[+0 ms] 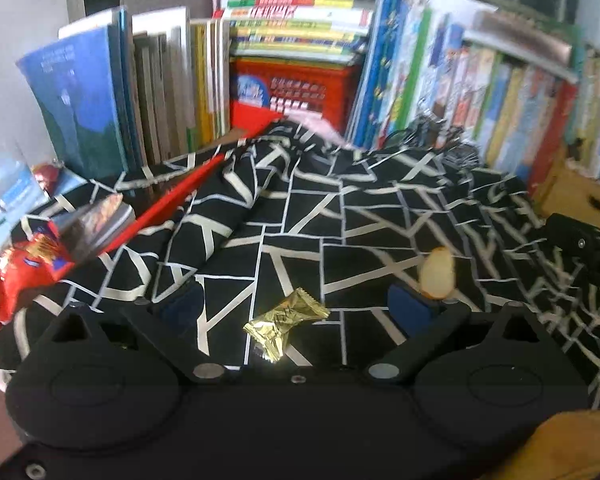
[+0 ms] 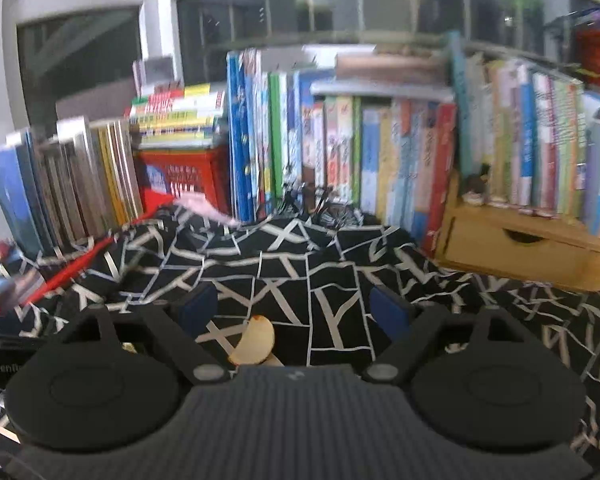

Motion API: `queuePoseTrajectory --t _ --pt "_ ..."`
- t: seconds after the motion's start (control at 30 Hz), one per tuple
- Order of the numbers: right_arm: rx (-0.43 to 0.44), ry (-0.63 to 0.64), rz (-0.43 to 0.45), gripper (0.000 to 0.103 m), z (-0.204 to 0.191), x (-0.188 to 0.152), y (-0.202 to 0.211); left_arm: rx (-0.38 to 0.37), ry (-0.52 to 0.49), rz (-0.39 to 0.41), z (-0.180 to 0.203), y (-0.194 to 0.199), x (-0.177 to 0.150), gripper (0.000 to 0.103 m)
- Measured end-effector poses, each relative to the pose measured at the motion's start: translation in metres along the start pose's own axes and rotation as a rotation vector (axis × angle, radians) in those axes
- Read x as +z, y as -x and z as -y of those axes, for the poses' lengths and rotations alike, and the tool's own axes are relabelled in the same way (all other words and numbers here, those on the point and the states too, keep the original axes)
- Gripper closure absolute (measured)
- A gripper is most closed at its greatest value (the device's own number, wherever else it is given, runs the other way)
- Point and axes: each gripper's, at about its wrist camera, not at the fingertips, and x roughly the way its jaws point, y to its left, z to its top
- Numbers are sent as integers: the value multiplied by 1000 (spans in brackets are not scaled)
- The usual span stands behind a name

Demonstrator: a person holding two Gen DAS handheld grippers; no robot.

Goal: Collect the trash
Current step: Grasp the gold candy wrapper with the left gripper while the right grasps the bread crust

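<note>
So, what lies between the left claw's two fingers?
A crumpled gold foil wrapper on the black-and-white patterned cloth, untouched, in the left wrist view.

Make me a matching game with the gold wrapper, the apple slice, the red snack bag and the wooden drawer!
Things:
1. gold wrapper
2. apple slice
3. red snack bag
4. wooden drawer

Places:
A. under the bookshelf
B. between the left tongs
C. at the cloth's left edge
D. between the right tongs

Pairs: 1-B, 2-D, 3-C, 4-A
</note>
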Motion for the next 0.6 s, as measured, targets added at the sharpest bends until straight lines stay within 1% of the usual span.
queuePoseTrajectory --t 0.1,0.23,0.5,0.6 --pt "31 32 -33 13 0 -6 -25 24 5 -33 2 -25 -3 5" --pt "70 74 -75 13 -2 -14 -54 47 25 -65 3 -48 -8 5" --pt "118 123 -141 13 -10 -32 -91 77 66 -118 -1 -74 -19 5" --pt "129 145 -168 12 -12 -42 -100 85 58 -141 1 -80 -23 5"
